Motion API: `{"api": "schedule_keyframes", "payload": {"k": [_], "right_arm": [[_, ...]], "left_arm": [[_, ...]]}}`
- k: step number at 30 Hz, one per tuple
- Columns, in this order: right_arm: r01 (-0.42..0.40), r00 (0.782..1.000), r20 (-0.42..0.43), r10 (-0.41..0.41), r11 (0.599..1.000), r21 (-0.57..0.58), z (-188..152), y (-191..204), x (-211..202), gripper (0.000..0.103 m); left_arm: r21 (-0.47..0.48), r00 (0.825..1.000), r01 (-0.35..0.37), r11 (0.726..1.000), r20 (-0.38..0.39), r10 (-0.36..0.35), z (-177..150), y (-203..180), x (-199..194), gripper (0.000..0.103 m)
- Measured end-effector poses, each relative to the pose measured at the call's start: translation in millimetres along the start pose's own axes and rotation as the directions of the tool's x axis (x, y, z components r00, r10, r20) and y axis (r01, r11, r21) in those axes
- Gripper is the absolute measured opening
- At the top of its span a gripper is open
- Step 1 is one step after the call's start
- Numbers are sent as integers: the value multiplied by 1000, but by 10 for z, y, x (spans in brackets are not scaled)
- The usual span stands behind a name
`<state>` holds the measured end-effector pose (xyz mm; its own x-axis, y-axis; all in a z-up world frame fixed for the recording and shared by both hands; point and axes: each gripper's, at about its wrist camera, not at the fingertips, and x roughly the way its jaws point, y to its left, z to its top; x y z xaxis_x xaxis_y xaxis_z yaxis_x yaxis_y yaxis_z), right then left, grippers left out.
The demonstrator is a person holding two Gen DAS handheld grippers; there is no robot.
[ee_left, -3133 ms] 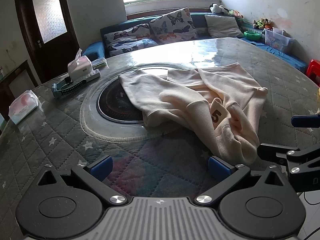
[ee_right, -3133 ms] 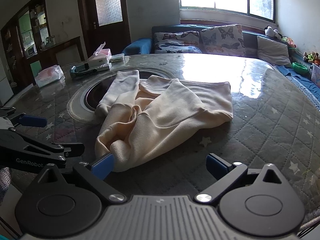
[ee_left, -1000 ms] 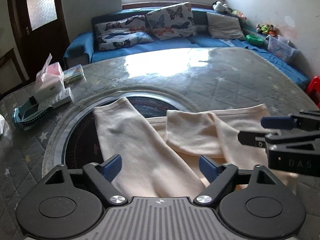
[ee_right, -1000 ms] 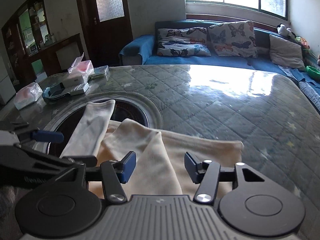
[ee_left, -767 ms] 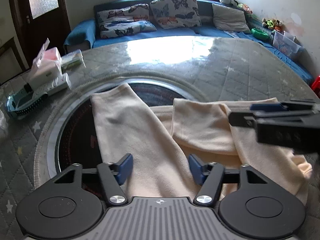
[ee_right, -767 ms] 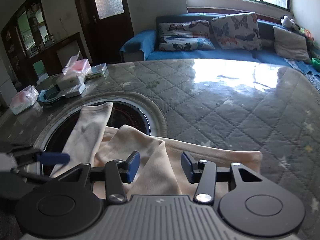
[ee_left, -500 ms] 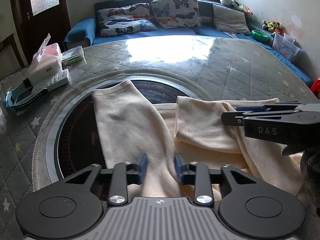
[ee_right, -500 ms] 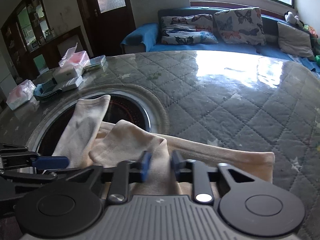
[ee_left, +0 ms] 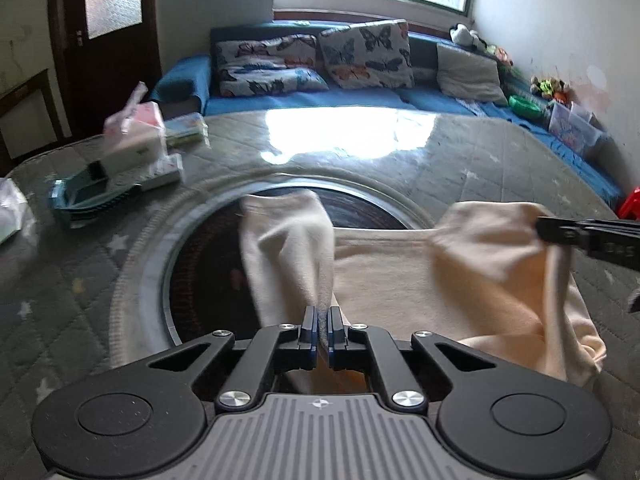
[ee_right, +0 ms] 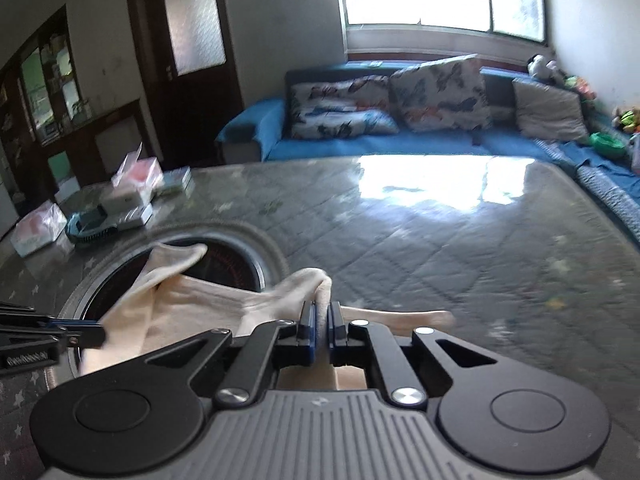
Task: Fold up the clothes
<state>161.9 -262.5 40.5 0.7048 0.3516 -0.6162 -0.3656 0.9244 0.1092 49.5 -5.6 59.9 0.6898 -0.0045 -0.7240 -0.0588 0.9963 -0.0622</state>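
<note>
A cream sweater (ee_left: 400, 272) lies crumpled on the quilted table, partly over a dark round inset (ee_left: 208, 272). My left gripper (ee_left: 322, 330) is shut on the near part of its left sleeve (ee_left: 288, 248), whose cuff points away. My right gripper (ee_right: 321, 330) is shut on the other sleeve (ee_right: 296, 292), lifting it slightly. The right gripper (ee_left: 588, 236) also shows at the right edge of the left wrist view, pinching cloth. In the right wrist view the left gripper (ee_right: 48, 336) appears at the left edge, and the sweater (ee_right: 192, 300) stretches between the two.
Tissue packs and a box (ee_left: 136, 140) and a teal tray-like item (ee_left: 88, 196) sit at the table's far left. A blue sofa with butterfly cushions (ee_left: 320, 64) runs behind the table. A red stool (ee_left: 630, 204) stands off to the right.
Both grippers went from open to shut on the sleeves. Both sleeves are now pulled up off the table and apart, and the views are blurred by motion.
</note>
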Motion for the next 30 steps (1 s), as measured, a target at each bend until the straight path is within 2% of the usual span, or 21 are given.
{"api": "schedule_keyframes", "payload": {"k": [7, 17, 22, 26, 30], "right_arm": [[96, 991, 87, -98, 995, 29, -176, -245, -600, 5], [221, 965, 117, -236, 967, 123, -593, -584, -1175, 5], [283, 947, 106, -302, 945, 166, -773, -723, -1359, 5], [310, 948, 32, -318, 938, 155, -911, -830, -1367, 5], [329, 944, -10, -330, 938, 110, -999, -801, -1370, 13]], "left_arm": [[-42, 999, -25, 999, 27, 26, -207, 277, -377, 5], [-73, 1000, -10, 997, 24, 12, -632, 585, -888, 5], [-78, 1000, -1, 997, 11, 2, -804, 693, -1063, 1], [-63, 1000, -11, 998, -19, 10, -931, 731, -1099, 1], [-43, 999, -9, 999, -31, 8, -993, 756, -1140, 2]]}}
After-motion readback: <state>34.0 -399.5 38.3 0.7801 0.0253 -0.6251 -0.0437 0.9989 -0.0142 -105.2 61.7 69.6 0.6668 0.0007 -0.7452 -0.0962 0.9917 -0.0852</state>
